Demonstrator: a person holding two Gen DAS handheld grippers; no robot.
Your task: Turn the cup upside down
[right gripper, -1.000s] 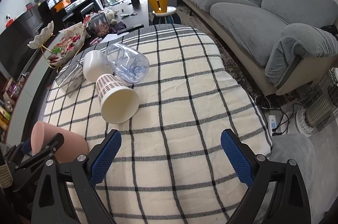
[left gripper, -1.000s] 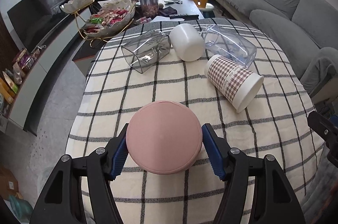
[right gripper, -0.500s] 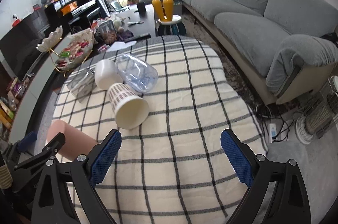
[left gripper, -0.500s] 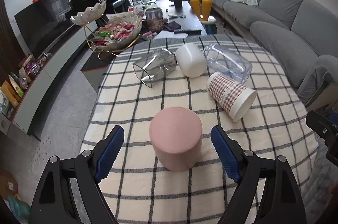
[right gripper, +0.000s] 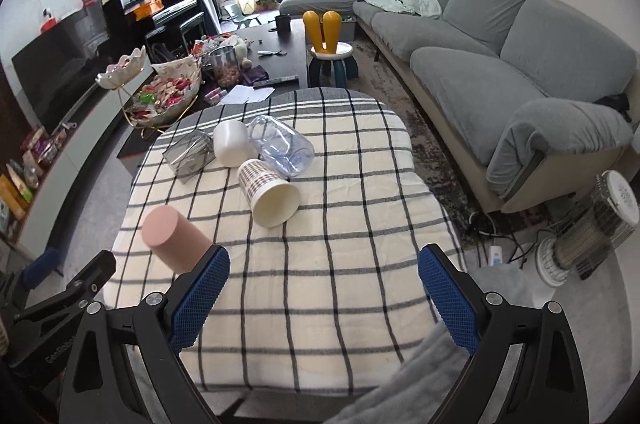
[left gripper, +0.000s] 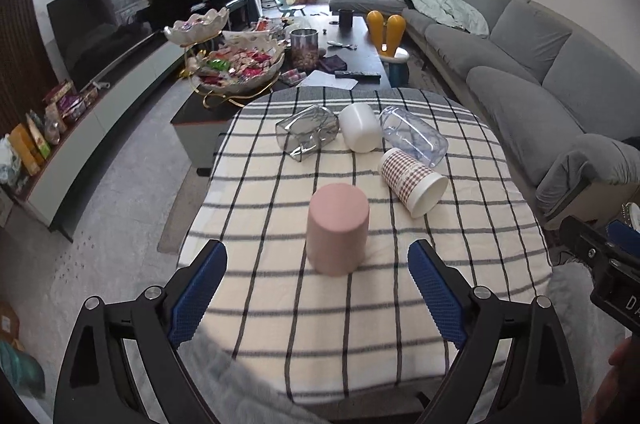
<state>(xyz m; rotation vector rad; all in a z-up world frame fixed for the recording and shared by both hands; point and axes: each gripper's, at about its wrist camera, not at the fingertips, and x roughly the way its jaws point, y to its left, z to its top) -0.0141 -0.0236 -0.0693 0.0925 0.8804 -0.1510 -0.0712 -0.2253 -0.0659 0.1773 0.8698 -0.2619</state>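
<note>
A pink cup (left gripper: pixel 338 228) stands upside down on the checked tablecloth (left gripper: pixel 280 304), free of any grip; it also shows in the right wrist view (right gripper: pixel 173 238). My left gripper (left gripper: pixel 318 296) is open and empty, drawn back from the pink cup toward the table's near edge. My right gripper (right gripper: pixel 324 298) is open and empty over the near right of the table. Further back lie on their sides a houndstooth paper cup (left gripper: pixel 412 181), a white cup (left gripper: pixel 360 132), a clear plastic cup (left gripper: pixel 414 135) and a clear square glass (left gripper: pixel 308 136).
A grey sofa (right gripper: pixel 500 63) runs along the right. A dark coffee table (left gripper: pixel 340 59) with a snack bowl (left gripper: pixel 240 69) stands beyond the table's far edge. A small fan heater (right gripper: pixel 588 236) and cables lie on the floor at right.
My left gripper opened, let go of the pink cup and pulled back from it. The cup stays upside down on the cloth. My right gripper also drew back a little.
</note>
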